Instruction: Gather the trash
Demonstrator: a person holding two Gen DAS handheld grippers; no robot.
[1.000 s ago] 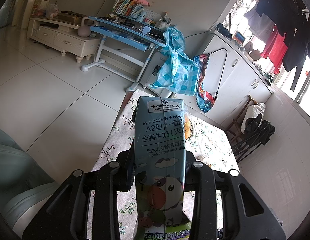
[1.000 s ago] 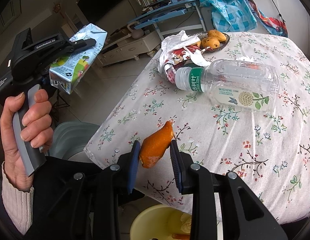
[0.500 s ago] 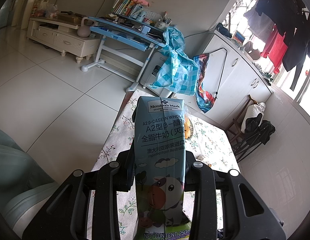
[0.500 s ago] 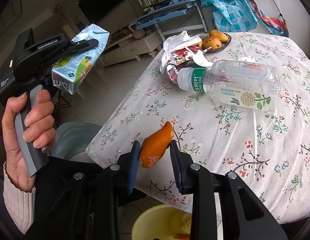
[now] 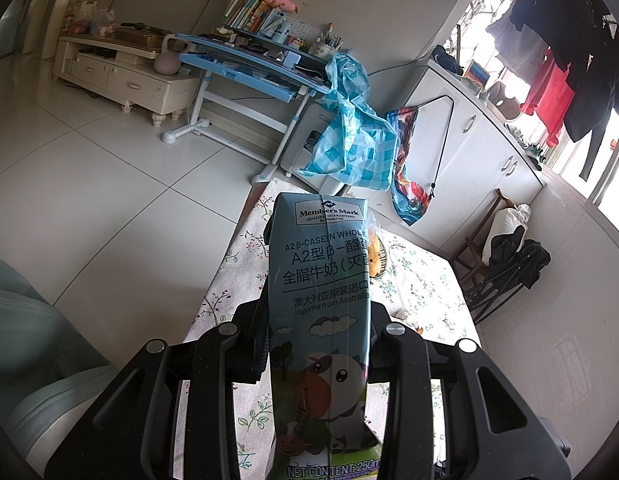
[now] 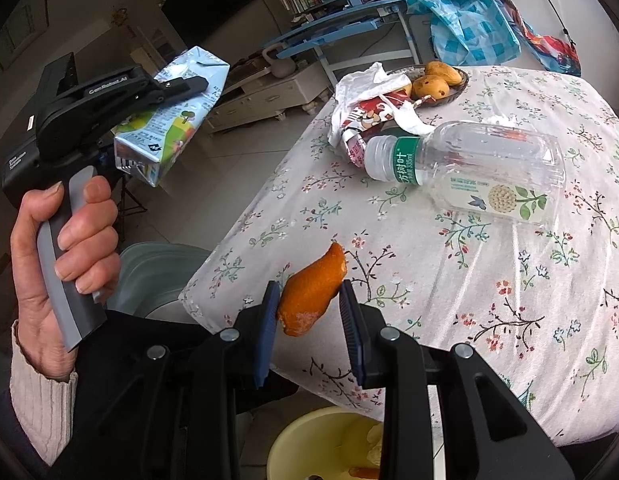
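A blue milk carton [image 5: 319,280] with a cartoon cow is clamped between the fingers of my left gripper [image 5: 319,320], raised above the table's left edge. The right wrist view shows that same carton [image 6: 173,120] in the left gripper [image 6: 189,86], which a hand [image 6: 65,248] holds up beside the table. My right gripper [image 6: 309,308] is shut on a piece of orange peel [image 6: 309,296] at the near corner of the table. Below it stands a yellow bin [image 6: 309,440] with scraps inside.
On the floral tablecloth [image 6: 449,300] lie an empty clear bottle [image 6: 489,172], a crumpled red and white wrapper [image 6: 369,116] and a dark dish of fruit [image 6: 433,78]. A grey-green seat [image 5: 25,340] is left of the table; a blue desk [image 5: 245,64] stands behind.
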